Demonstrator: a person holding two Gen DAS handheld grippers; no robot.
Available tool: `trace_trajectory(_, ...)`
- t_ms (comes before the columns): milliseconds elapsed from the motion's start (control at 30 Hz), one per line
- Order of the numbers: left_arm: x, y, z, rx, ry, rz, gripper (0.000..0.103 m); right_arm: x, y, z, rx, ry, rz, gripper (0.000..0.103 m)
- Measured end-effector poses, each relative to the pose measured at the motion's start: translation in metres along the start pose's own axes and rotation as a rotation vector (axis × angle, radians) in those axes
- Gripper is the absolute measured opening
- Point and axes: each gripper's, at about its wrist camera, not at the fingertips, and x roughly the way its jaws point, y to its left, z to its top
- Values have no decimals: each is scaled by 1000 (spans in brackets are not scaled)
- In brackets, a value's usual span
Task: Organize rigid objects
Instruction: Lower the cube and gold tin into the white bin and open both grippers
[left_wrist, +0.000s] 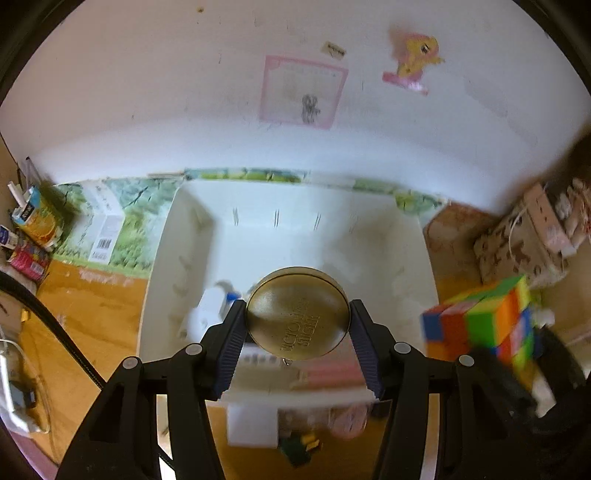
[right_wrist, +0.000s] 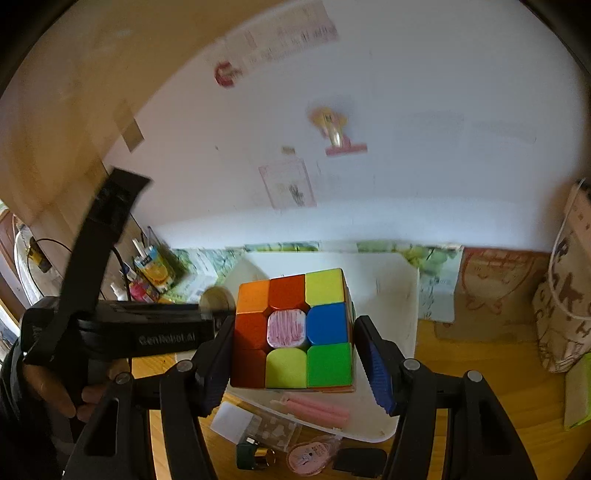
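Surface: wooden tabletop (left_wrist: 92, 314), orange-brown, set against a white wall (left_wrist: 147, 92) w/ stickers — pink-framed card (left_wrist: 301, 90), yellow cartoon pony (left_wrist: 417, 55). Green leafy printed strip (left_wrist: 243, 173) runs along the table's back edge.

L to R, left wrist view:
- juice carton (left_wrist: 38, 216) w/ small packets, far left by the wall; black cable (left_wrist: 55, 321) crossing the wood below it.
- white book-like box (left_wrist: 105, 225) leaning at the strip.
- white tray (left_wrist: 428, 280), centre, holding a white-and-blue item (left_wrist: 214, 306) (blurred, can't tell what).
- left gripper (left_wrist: 297, 319) — closed onto gold round tin (left_wrist: 298, 314), both pads at its rim, tin held above the tray.
- pink candles (right_wrist: 317, 410) at tray's near edge.
- Rubik's cube (right_wrist: 295, 328), right of tin, above tray's right side; right gripper (right_wrist: 293, 354) clamps it, jaws spread to cube width.
- patterned paper bag (left_wrist: 517, 240), far right.

Obstructions: near the tray's front edge lie a clear box (right_wrist: 255, 428), dark bottle (right_wrist: 251, 456), pink round pack (right_wrist: 310, 456).
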Motion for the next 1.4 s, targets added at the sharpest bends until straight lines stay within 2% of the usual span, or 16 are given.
trace_trajectory(200,27,0,1,-27,-95,-54,59,35,-15,-5,5,93,0,63)
trace_trajectory(433,33,-7,-3,22,-220,-115,59,68,-34,-15,57,198,0,63)
trace_trajectory(567,32,-7,-5,6,-253,-138,59,79,-39,-23,71,234,-10,63)
trace_trajectory(733,30,-8,-6,-1,-275,-118,59,85,-46,-29,105,262,-9,64)
trace_trajectory(867,26,-6,-6,-7,-282,-121,60,81,-47,-29,117,222,7,64)
trace_trajectory(1000,19,-4,-6,-27,-313,-108,77,81,-47,-24,110,203,15,73)
trace_trajectory(1200,3,-4,-7,-44,-341,-98,80,75,-49,-24,128,193,17,76)
trace_trajectory(1300,-7,-4,-10,-55,-357,-101,80,66,-47,-24,128,171,12,81)
trace_trajectory(1400,-19,-5,-14,-64,-377,-105,80,53,-45,-24,122,143,5,81)
